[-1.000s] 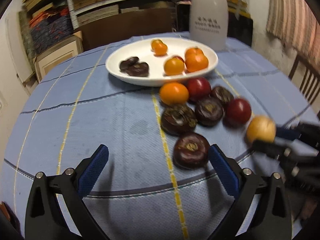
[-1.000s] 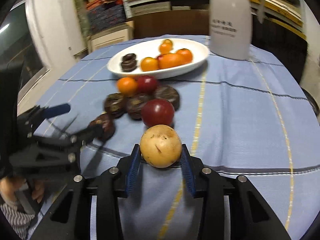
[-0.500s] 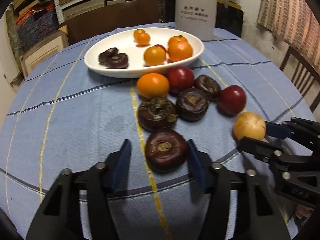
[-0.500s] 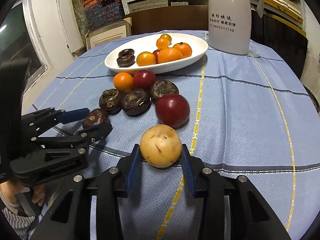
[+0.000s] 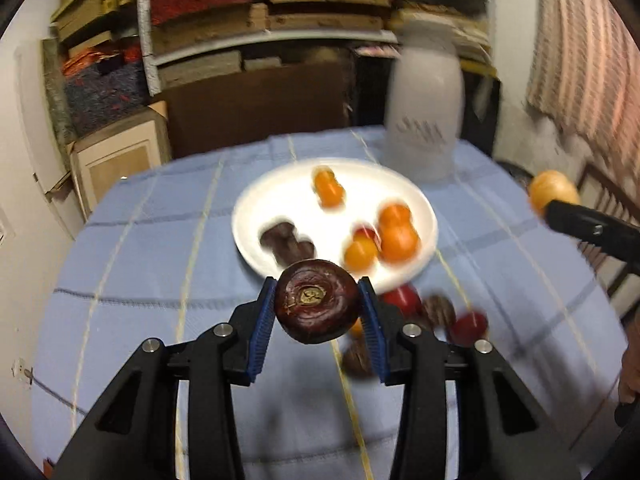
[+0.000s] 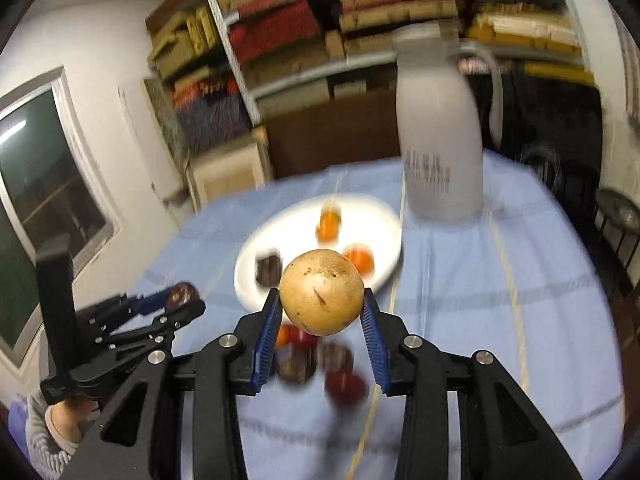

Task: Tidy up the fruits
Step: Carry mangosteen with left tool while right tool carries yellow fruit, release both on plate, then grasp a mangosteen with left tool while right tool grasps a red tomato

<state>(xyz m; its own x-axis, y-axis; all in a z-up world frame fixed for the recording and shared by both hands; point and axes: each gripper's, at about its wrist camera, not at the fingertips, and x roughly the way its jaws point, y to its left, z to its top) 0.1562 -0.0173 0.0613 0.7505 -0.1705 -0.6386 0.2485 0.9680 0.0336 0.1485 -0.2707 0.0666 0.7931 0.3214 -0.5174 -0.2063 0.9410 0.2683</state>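
While each gripper pinches a fruit aloft, the blue-clothed table [image 5: 160,264] (white plate [image 5: 280,184], pale jug [image 6: 440,136]) fronts crammed shelves [image 5: 320,8].

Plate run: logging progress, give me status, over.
Left gripper shut on dark fruit, right gripper shut on tan fruit, both lifted. Plate ahead, part filled. Nothing blocking.

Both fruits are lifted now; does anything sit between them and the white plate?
Nothing visible does. The dark fruit and the yellow fruit hang above the tablecloth, and the white plate lies open ahead with bare space at its middle.
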